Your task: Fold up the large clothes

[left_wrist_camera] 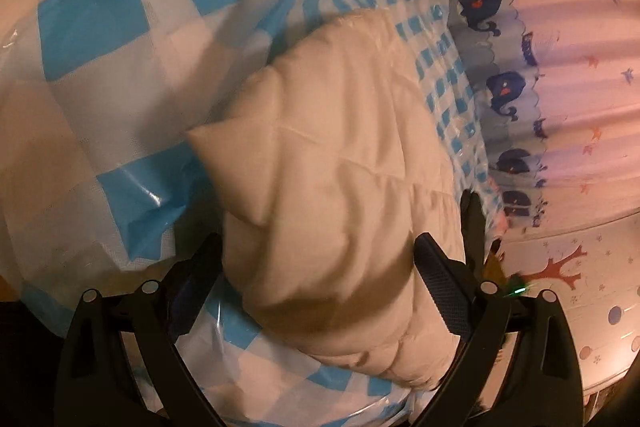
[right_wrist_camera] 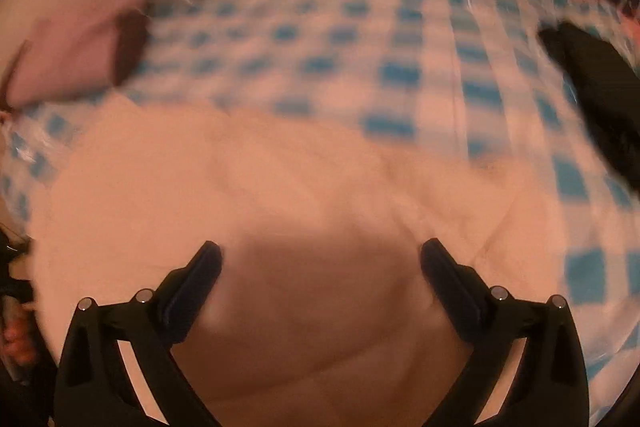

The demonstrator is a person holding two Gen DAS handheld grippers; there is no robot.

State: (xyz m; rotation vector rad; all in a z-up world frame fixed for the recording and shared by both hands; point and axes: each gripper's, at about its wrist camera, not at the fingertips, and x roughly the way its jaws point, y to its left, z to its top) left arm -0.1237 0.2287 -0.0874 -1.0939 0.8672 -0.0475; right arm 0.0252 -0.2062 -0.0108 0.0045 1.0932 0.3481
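Left wrist: left tool [left_wrist_camera: 318, 259] spread around cream jacket [left_wrist_camera: 340, 163] bulk.

A cream quilted puffer garment [left_wrist_camera: 336, 187] is lying bunched and puffy on the blue-and-white checked cloth [left_wrist_camera: 92, 15], one padded corner jutting out to the left, its bulk sitting near the cloth's right edge, its stitched panels creasing in soft folds.

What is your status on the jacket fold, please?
Left claw open, straddling the cream puffer jacket. Right claw open above it. Jacket bunched on blue checked cover. Nothing blocking.
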